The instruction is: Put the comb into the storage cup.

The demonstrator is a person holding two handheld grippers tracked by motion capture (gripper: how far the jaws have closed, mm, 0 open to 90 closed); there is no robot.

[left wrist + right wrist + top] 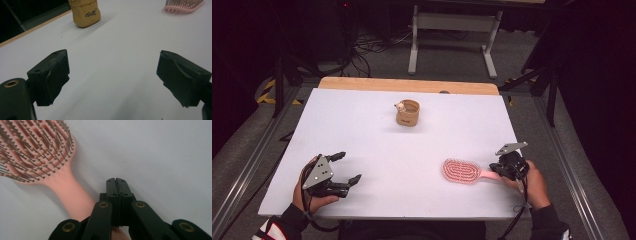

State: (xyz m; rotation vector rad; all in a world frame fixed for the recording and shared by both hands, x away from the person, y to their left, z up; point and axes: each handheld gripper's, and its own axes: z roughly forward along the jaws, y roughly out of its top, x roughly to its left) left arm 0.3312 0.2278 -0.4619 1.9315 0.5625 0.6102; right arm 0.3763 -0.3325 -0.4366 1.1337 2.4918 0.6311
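**Hairbrush lying crosswise, handle at the right tongs**

Resting near the front edge of the white worktop: left tongs gaping wide, gripping nothing; right tongs pressed fully together, lying over the handle, clamping nothing. One pink hairbrush lying flat, long axis left-right, bristles upward, head pointing left. Farther back, one tan cup standing upright.

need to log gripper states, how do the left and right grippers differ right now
The left gripper has its jaws spread wide with nothing between them; the right gripper has its jaws pressed together. The left gripper sits apart from the pink hairbrush; the right gripper is at the brush's handle, which passes beneath it. Both are black, hand-held, low over the white table.
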